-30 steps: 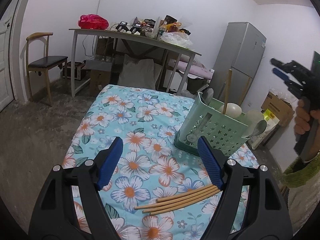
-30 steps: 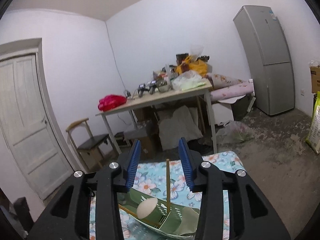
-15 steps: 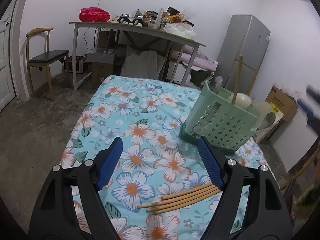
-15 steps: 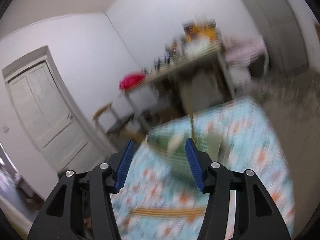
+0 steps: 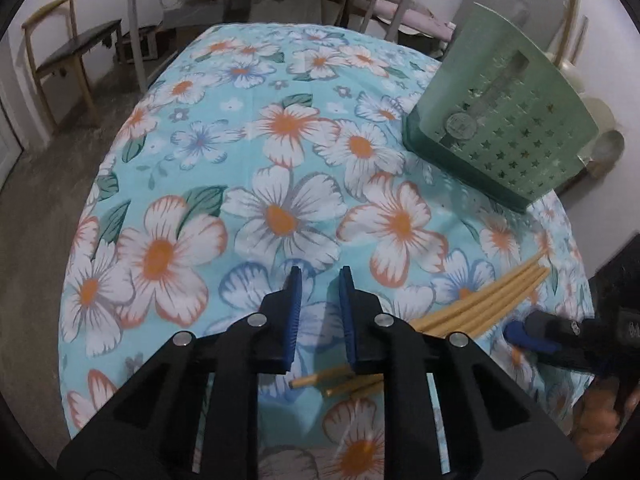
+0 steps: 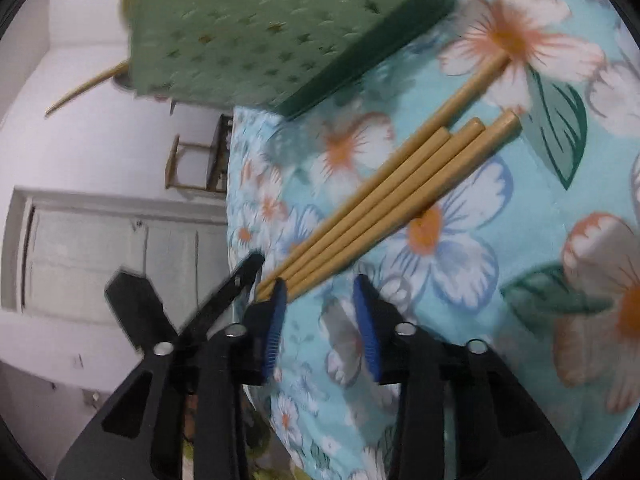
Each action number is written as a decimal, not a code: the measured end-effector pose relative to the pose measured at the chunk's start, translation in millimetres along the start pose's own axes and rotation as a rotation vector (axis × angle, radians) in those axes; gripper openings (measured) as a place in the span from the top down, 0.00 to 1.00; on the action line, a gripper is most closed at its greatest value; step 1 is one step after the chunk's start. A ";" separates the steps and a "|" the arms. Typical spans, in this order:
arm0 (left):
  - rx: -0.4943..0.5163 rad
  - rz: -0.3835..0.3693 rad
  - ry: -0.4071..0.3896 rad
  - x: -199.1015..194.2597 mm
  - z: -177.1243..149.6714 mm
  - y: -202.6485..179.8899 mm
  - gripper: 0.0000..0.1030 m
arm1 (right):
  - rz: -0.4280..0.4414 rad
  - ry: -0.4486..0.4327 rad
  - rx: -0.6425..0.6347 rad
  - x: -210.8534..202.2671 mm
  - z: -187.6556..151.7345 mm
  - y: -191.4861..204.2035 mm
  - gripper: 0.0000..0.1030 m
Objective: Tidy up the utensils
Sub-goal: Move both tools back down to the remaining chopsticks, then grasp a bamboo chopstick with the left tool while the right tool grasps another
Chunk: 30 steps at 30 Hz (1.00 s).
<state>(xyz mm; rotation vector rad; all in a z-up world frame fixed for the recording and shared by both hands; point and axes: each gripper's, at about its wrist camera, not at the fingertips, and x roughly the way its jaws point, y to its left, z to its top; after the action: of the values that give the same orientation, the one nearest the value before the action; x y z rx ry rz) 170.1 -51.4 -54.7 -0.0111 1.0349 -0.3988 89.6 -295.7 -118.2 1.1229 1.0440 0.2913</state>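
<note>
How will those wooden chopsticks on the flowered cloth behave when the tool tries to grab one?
The chopsticks look round and smooth, so one will probably roll or slip when nudged. They lie bunched side by side, touching, so singling one out may shift the others. They look thin, stiff and probably light on the soft tablecloth.

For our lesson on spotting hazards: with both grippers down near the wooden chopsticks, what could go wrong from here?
1. The right gripper is offset from the chopsticks; closing now may catch only some.
2. The left gripper hangs over the same bundle's other end, so the two may collide.
3. The green basket stands nearby; a swung stick might knock it.
</note>
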 end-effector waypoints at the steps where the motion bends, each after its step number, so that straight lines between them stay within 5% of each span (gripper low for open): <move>1: 0.010 -0.005 0.006 -1.7 -3.6 -2.2 0.89 | 0.007 -0.018 0.012 0.0 1.7 -1.8 0.72; 5: 0.007 -0.105 0.085 -10.5 -26.2 -11.5 0.94 | -0.006 -0.036 0.037 -1.3 9.8 -7.6 0.87; 13: 0.013 -0.315 0.258 -21.9 -66.8 -40.1 0.99 | -0.084 -0.093 -0.038 -31.3 9.2 -6.9 0.91; 17: 0.029 -0.478 0.366 -17.7 -85.3 -66.5 0.99 | -0.148 -0.138 -0.071 -50.6 15.0 -8.1 0.93; 21: 0.122 -0.550 0.429 -15.9 -102.1 -96.2 0.99 | -0.209 -0.155 -0.079 -64.1 16.6 -17.3 0.93; 26: 0.147 -0.520 0.329 -30.0 -88.8 -94.8 0.98 | -0.304 -0.183 -0.148 -76.5 15.4 -15.5 0.92; 30: 0.113 -0.488 0.254 -31.2 -69.8 -88.4 0.86 | -0.349 -0.193 -0.202 -81.8 16.9 -10.1 0.92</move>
<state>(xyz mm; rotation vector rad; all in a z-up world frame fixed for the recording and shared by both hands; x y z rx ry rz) 69.8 -110.8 -47.5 -0.1154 1.2578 -0.9201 57.6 -364.5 -82.1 0.7548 0.9942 0.0082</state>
